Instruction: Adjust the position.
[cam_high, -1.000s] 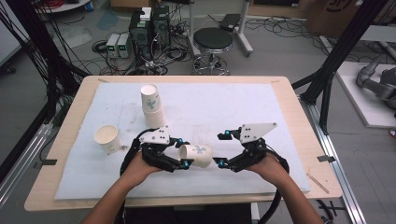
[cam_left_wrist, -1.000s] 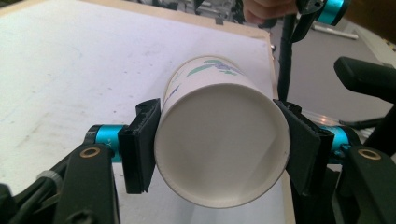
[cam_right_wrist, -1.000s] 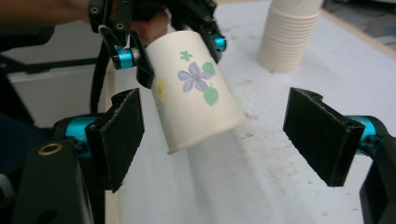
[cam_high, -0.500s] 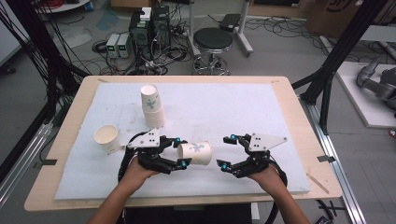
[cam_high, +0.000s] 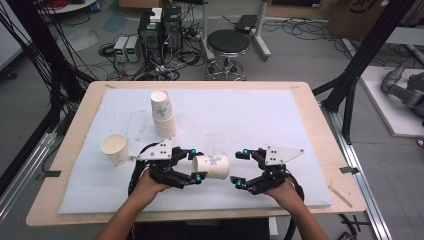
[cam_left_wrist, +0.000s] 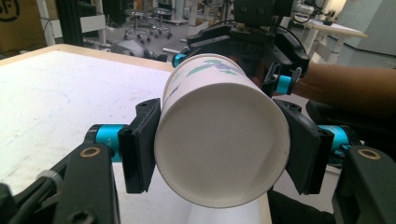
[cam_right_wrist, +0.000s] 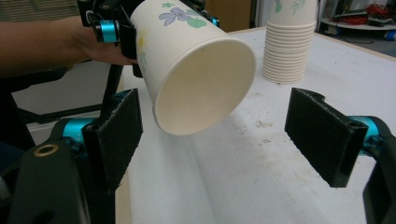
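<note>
White paper cup (cam_high: 211, 166), printed with a floral motif, lies on its side above the table (cam_high: 300, 95), clamped at its base end in your left tool (cam_high: 196, 165). From the high view, its open mouth faces your right tool (cam_high: 240, 168), whose jaws stand spread apart just beside the rim, not touching it. A stack of cups (cam_high: 163, 113) stands upright on the white mat (cam_high: 240, 115) behind your left hand (cam_high: 150, 184), and a single cup (cam_high: 114, 148) stands upright to the left of that hand, near the mat's edge. Your right hand (cam_high: 286, 189) holds its tool low over the mat's front edge.

From the left gripper view, your left tool (cam_left_wrist: 219, 156) has both pads pressed against the sides of the paper cup (cam_left_wrist: 219, 140), whose flat bottom faces the camera. Your right tool (cam_left_wrist: 233, 65) sits beyond the far end of the cup, jaws to either side of it.

From the right gripper view, your right tool (cam_right_wrist: 219, 135) is released, with a wide gap between its pads. The paper cup (cam_right_wrist: 196, 65) hangs tilted ahead of them, mouth toward the camera, held at the far end by your left tool (cam_right_wrist: 116, 30). The stack of cups (cam_right_wrist: 287, 42) stands behind on the mat (cam_right_wrist: 261, 177).
</note>
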